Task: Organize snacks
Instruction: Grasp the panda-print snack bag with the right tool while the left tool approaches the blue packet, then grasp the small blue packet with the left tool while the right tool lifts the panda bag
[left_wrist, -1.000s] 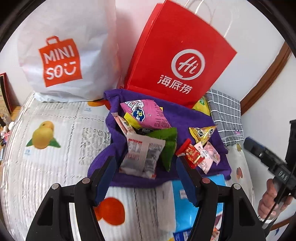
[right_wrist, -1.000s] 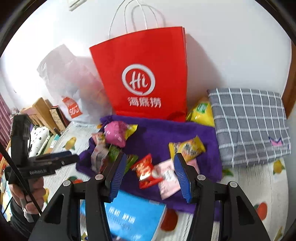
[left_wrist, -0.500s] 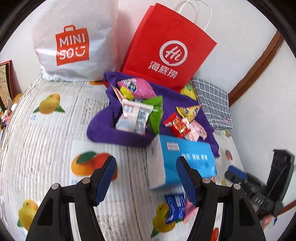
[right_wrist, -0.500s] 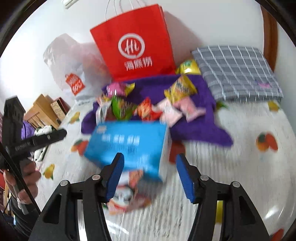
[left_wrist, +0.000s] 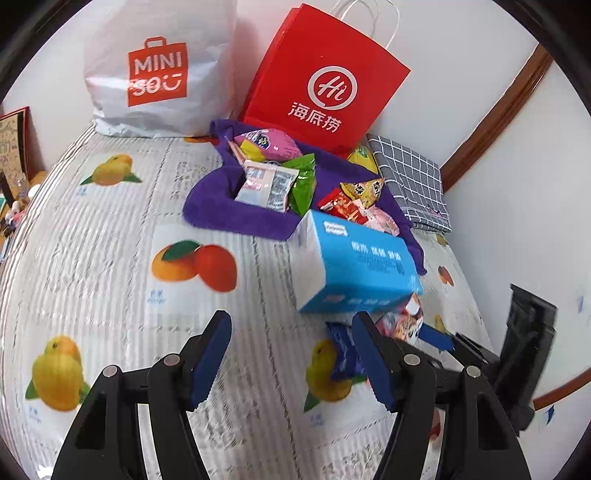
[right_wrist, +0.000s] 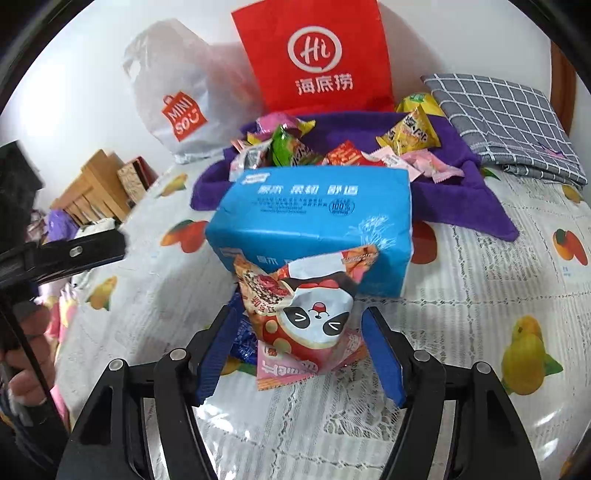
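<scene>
Bed w/ fruit-print cover (left_wrist: 110, 258) carries everything. At the back: red paper bag (left_wrist: 325, 74), white Minisou bag (left_wrist: 159, 70), purple towel (left_wrist: 229, 210) heaped w/ loose snack packets (left_wrist: 269, 184). Blue tissue pack (right_wrist: 314, 218) lies nearer, just in front of the towel.

Step in hand, prob.: picking the panda snack bag (right_wrist: 314, 314), which leans on the tissue pack. Right gripper (right_wrist: 303, 350) straddles it, jaws opening, pads not touching yet. Left gripper (left_wrist: 291, 354) spread, nothing between.

Next: push right gripper fwd, close on bag's middle, lift clear of the pink packet (right_wrist: 280, 369) below.
</scene>
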